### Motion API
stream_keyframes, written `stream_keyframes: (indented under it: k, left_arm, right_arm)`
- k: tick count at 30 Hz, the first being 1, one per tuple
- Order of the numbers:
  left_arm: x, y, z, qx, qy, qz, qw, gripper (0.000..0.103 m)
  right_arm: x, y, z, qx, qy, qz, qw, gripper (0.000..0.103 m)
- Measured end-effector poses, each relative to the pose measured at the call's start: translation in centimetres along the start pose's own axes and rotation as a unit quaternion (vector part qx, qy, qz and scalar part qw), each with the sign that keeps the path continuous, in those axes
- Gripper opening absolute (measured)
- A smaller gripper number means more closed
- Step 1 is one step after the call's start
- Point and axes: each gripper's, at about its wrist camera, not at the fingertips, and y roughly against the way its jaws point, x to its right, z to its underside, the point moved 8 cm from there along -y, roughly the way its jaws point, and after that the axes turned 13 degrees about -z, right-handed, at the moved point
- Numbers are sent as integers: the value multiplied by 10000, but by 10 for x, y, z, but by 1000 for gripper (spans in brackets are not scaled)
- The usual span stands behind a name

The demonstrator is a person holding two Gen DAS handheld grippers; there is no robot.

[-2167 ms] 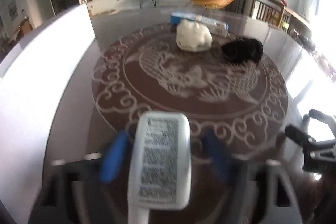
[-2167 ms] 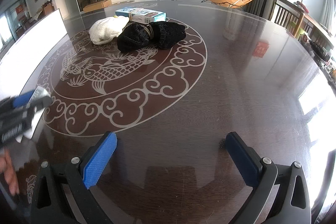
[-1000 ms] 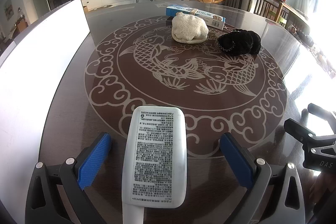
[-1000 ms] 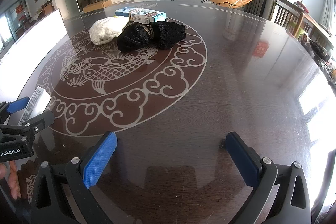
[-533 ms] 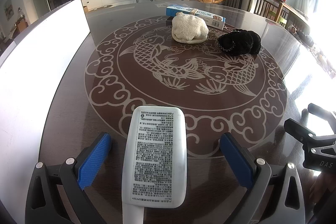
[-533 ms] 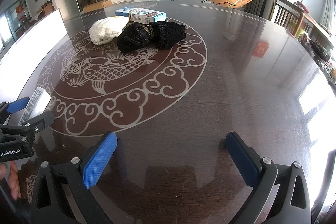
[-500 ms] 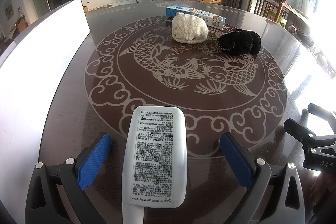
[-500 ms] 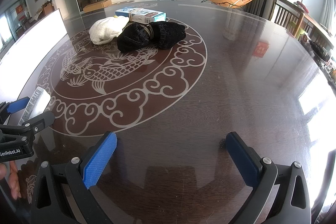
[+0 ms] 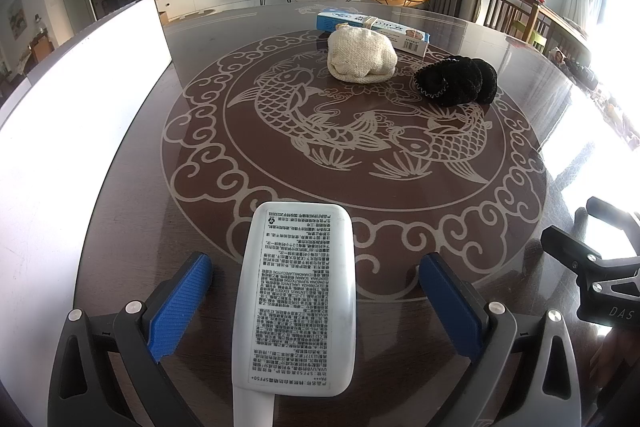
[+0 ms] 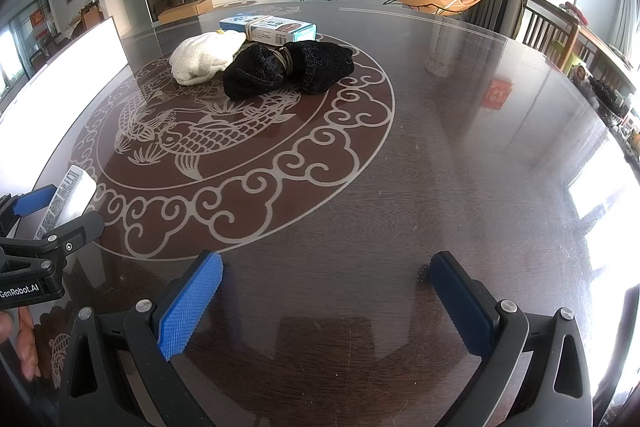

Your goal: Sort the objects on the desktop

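Lying lengthwise between our left gripper (image 9: 316, 283)'s wide-open jaws, untouched: the white tube (image 9: 298, 303). Our right gripper (image 10: 326, 291) gapes empty, well apart.

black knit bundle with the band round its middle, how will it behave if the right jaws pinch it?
The black knitted bundle looks soft, so it will probably squash and sag rather than stay rigid. It seems light. The band at its waist should keep it together. On the glossy dark table a push would likely slide it, not roll it.
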Motion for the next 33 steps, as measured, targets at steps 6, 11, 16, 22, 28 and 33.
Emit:
stream_keyframes:
  k: [6, 11, 16, 22, 28, 33]
  left_arm:
    - [0, 0, 0, 0, 0, 0, 10000, 103]
    - [0, 0, 0, 0, 0, -1, 10000, 103]
    - [0, 0, 0, 0, 0, -1, 10000, 103]
    - [0, 0, 0, 0, 0, 0, 10000, 103]
    - [0, 0, 0, 1, 0, 0, 10000, 103]
    - [0, -1, 0, 1, 0, 0, 10000, 103]
  right_arm:
    - [0, 0, 0, 0, 2, -1, 10000, 103]
    - [0, 0, 0, 0, 2, -1, 10000, 103]
    - [0, 0, 0, 0, 2, -1, 10000, 103]
    - [0, 0, 0, 0, 2, -1, 10000, 103]
    - [0, 0, -1, 4, -3, -9, 10000, 103]
    - [-2, 2, -31, 68, -81, -563, 9984, 103]
